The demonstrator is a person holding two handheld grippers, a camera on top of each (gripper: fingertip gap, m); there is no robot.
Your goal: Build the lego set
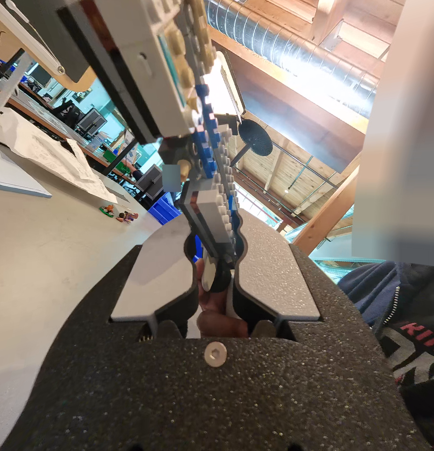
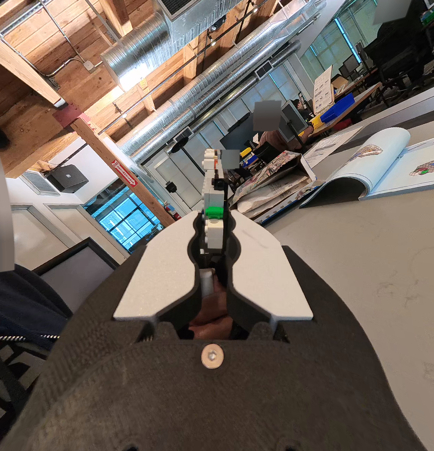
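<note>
The left claw [image 1: 214, 234] is closed on a brick model [image 1: 211, 214], a grey studded plate with blue, tan and white parts that runs from frame centre to the top. The right claw [image 2: 213, 231] grips a narrow brick stack [image 2: 214, 202] at frame centre: white and grey blocks with one green piece. An open booklet [image 2: 382, 166] lies on the worktop [image 2: 357, 268] at upper right

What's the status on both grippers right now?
Left gripper shut on grey-and-blue brick assembly. Right gripper shut on white-and-grey brick stack. Both lifted above table.
</note>
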